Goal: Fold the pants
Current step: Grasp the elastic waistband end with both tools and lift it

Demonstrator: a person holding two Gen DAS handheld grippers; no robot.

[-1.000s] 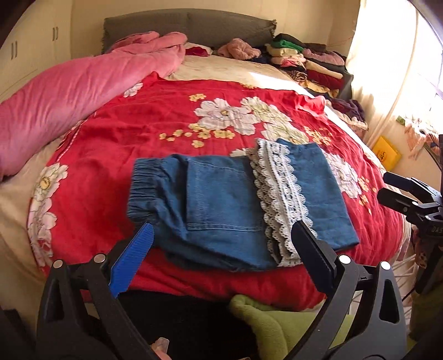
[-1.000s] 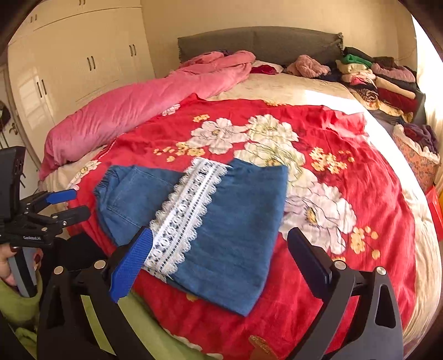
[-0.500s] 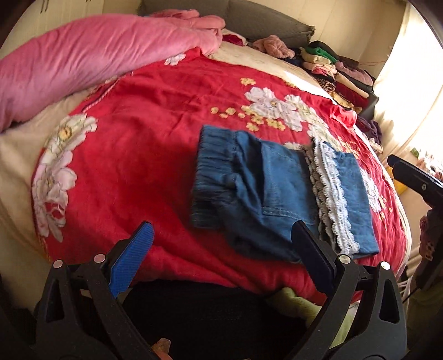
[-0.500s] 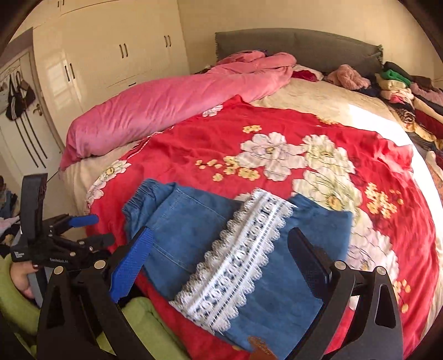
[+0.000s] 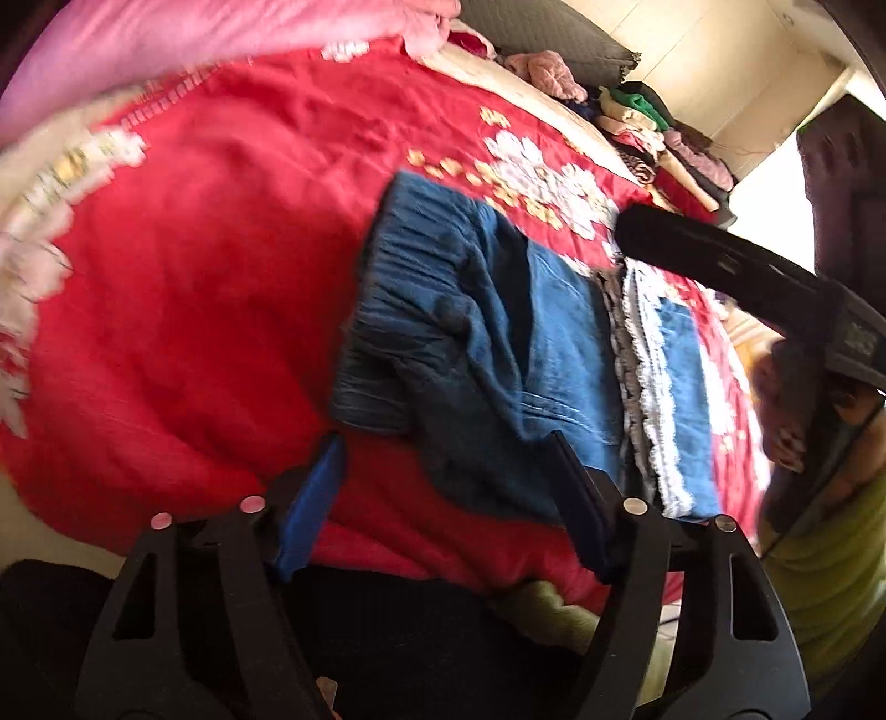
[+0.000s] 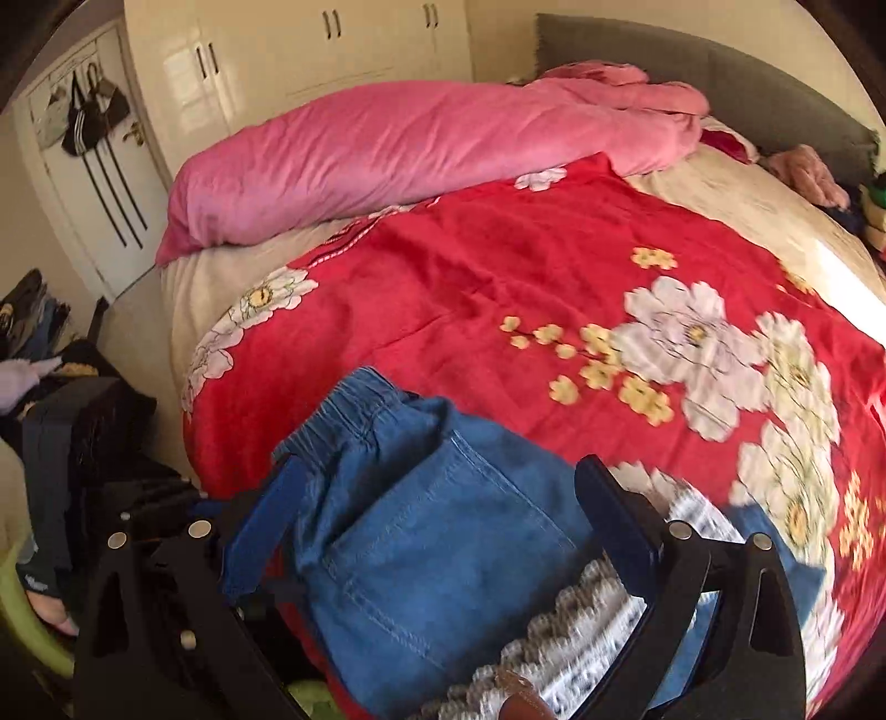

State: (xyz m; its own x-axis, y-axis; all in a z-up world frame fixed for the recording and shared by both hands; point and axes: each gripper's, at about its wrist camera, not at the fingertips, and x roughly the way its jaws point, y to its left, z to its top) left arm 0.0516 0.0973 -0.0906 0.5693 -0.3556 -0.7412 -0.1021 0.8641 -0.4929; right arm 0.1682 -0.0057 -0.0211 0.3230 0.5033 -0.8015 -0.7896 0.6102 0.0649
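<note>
The denim pants [image 5: 498, 354] are seen folded on the red floral blanket [image 5: 210, 288], near the bed's front edge. The gathered elastic waistband [image 5: 398, 310] is turned toward the pink duvet [image 6: 421, 160], and a band of white lace trim [image 5: 648, 387] is laid across the folded denim toward the other end. In the right wrist view the back pocket [image 6: 443, 554] is shown close below the camera, with the lace [image 6: 587, 637] blurred beside it.

The left gripper [image 5: 448, 487] is held just above the near edge of the pants, its jaws spread wide with nothing between them. The right gripper [image 6: 437, 520] is held over the waistband end, jaws likewise spread wide and empty. Stacked folded clothes [image 5: 653, 133] are seen beside the grey headboard [image 6: 720, 83], and white wardrobe doors [image 6: 310, 50] beyond the duvet.
</note>
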